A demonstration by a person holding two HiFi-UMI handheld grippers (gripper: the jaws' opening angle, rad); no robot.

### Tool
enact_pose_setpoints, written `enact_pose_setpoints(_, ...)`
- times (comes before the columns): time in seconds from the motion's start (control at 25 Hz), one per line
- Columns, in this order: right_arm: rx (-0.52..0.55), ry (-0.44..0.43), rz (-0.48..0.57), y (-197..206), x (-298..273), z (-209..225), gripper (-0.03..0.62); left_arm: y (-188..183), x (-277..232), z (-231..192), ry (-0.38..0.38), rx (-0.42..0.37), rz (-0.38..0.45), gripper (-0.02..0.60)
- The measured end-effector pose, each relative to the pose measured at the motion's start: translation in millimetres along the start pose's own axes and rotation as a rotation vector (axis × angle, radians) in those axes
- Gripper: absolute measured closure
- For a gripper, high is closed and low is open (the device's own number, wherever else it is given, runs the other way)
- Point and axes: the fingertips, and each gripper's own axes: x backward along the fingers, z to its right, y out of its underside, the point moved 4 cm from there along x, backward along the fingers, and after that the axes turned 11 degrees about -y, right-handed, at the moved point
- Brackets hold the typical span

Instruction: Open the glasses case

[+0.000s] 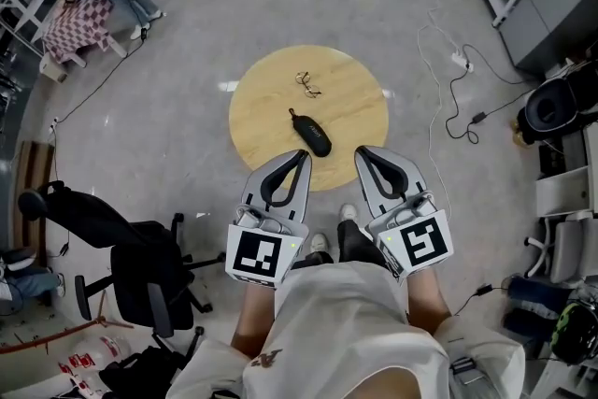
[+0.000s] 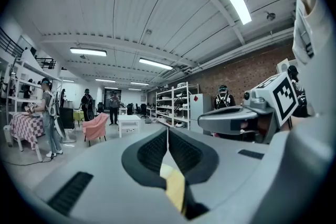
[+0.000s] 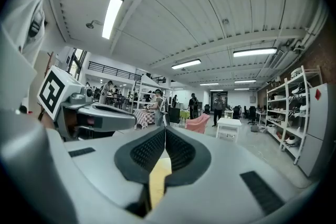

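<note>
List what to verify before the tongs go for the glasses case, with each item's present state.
1. Glasses case in view, lying on the round table: ok.
2. Case looks closed: ok.
3. Case apart from the glasses: ok, a clear gap between them.
4. Left tongs empty: ok, shut with nothing between the jaws.
5. Right tongs empty: ok, shut with nothing between the jaws.
6. Tongs opened for a grasp: not ok, both are shut and not touching the case.
</note>
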Motion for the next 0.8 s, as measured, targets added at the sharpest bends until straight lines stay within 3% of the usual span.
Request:
enact_pose_setpoints(0.28, -0.015, -0.021, -0.017, 10.6, -17.1, 23.9, 0.572, 12.2, -24.5, -12.2, -0.022, -0.033, -0.027, 0.555)
enact_pose_setpoints(0.8, -0.046, -0.139, -0.046, 37.1, -58.2, 93.1, 0.572, 27.4, -96.3, -16.6, -0.134, 0.001, -0.066, 0.555)
